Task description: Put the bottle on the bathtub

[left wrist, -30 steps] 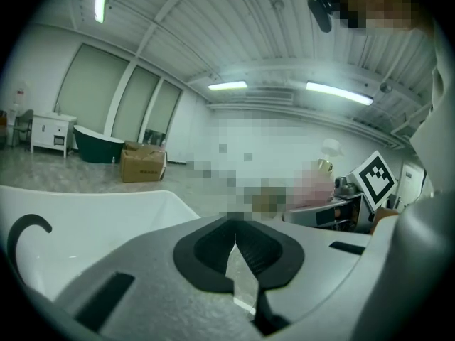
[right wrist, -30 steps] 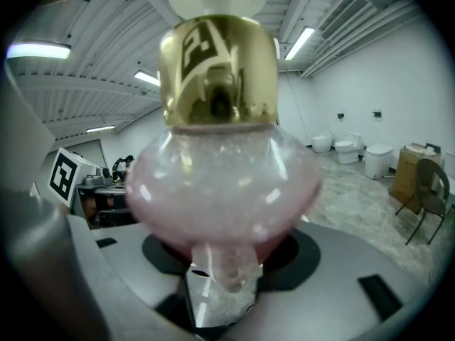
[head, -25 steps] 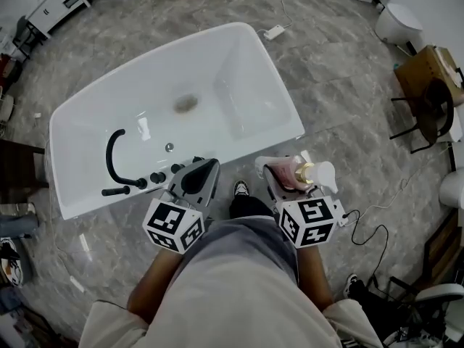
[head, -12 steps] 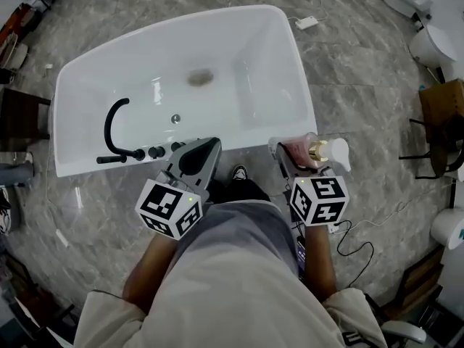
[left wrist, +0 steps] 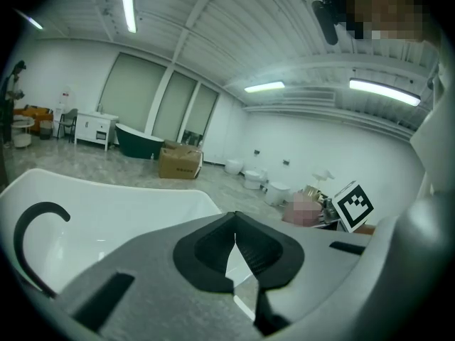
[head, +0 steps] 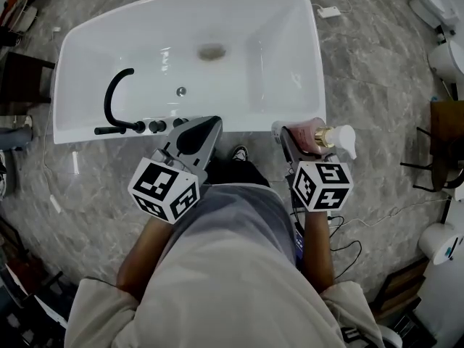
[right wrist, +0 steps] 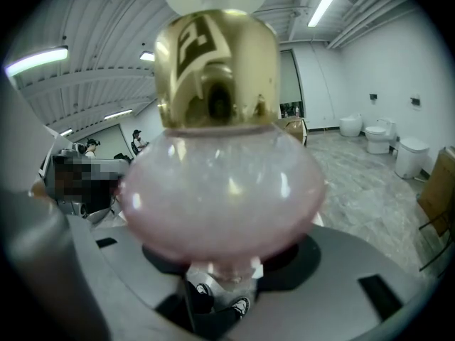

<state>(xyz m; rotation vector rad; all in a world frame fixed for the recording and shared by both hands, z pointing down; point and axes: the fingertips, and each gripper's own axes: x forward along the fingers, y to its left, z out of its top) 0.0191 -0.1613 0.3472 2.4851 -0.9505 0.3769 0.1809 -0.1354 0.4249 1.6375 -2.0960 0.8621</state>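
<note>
A pink pump bottle (head: 310, 134) with a gold collar and white pump head is held by my right gripper (head: 290, 138), which is shut on it just off the near right corner of the white bathtub (head: 290, 114). In the right gripper view the bottle (right wrist: 220, 190) fills the frame between the jaws. My left gripper (head: 205, 130) is shut and holds nothing, its tips over the tub's near rim beside the black knobs (head: 156, 125). In the left gripper view the jaws meet at a seam (left wrist: 234, 251) with the tub's rim (left wrist: 128, 197) beyond.
A curved black faucet (head: 116, 100) rises from the tub's near left rim. The drain (head: 211, 51) lies in the basin. A white adapter (head: 330, 11) lies on the grey marble floor past the tub. Toilets (head: 446, 56) and a chair (head: 442, 133) stand at right.
The view has shifted, so the tub now lies squarer and higher in frame. Both grippers have come nearer the tub's near rim, the right still holding the bottle.
</note>
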